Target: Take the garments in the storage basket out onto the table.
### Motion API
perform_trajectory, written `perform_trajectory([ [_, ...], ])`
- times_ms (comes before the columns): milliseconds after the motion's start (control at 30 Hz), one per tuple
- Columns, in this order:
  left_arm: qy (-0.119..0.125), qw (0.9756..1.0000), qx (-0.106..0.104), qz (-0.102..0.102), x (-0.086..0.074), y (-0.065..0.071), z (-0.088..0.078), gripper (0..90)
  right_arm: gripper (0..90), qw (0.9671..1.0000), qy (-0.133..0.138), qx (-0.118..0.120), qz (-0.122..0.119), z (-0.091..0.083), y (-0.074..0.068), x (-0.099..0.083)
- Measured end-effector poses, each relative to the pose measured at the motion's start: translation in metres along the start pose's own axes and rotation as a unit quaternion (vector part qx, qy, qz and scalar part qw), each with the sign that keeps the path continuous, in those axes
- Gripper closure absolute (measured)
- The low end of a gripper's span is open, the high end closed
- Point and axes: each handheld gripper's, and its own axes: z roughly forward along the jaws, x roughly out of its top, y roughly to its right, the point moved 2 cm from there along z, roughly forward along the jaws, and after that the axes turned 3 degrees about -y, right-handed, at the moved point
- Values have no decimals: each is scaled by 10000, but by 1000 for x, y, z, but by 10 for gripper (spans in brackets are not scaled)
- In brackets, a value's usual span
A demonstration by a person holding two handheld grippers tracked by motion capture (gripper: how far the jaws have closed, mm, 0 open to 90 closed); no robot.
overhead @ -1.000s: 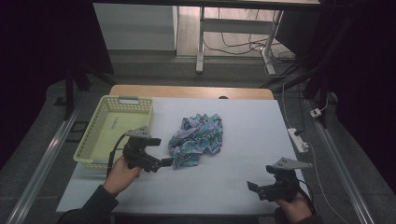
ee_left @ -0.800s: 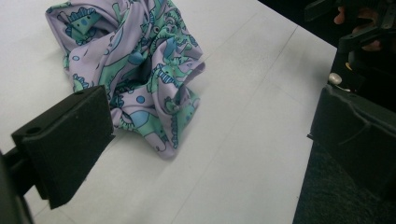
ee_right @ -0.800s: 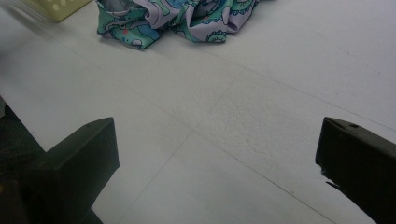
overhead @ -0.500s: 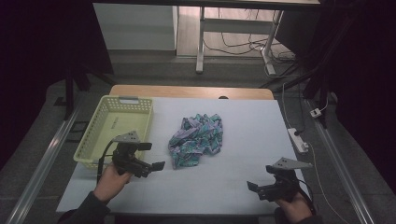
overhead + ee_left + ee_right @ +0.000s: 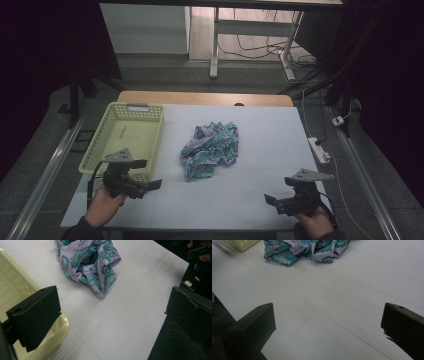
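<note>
A crumpled cloth (image 5: 210, 149) printed in lilac, green and blue lies loose in the middle of the white table (image 5: 260, 135). My left gripper (image 5: 148, 174) hovers at the near left, open and holding nothing, beside the near corner of a pale yellow basket (image 5: 100, 137). In the left gripper view, its jaws stand wide apart (image 5: 112, 312), with the cloth (image 5: 87, 265) ahead and the basket's corner (image 5: 60, 326) by the left jaw. At the near right, my right gripper (image 5: 280, 192) is open above bare table. Its own view (image 5: 328, 325) has the cloth (image 5: 307, 248) far ahead.
The basket's inside looks bare. A white power strip (image 5: 320, 150) and its cable lie on the floor off the table's right edge. A wooden strip (image 5: 205, 97) borders the far side. Another table's legs (image 5: 215, 45) and cables stand beyond.
My left gripper has drawn back from the cloth's left edge toward the near left, ending by the basket's near corner. The cloth and the right gripper stay put.
</note>
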Motion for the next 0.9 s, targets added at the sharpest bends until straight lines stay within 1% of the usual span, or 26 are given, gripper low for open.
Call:
perform_trajectory([
  [133,45,9999,79,-88,-10,-1,-9,0,0,10000,-26,-8,-11,0,0,0],
  [367,-27,9994,260,-210,-27,-3,-19,0,0,10000,-19,-15,-13,1,0,0],
  [433,-29,9993,284,-253,-31,-4,-22,0,0,10000,-22,-16,-14,1,0,0],
  [733,-29,9986,400,-330,-45,-4,-32,0,0,10000,-27,-22,-10,1,0,0],
  [900,17,9981,437,-442,-53,-7,-39,0,0,10000,-29,-26,-7,1,0,0],
])
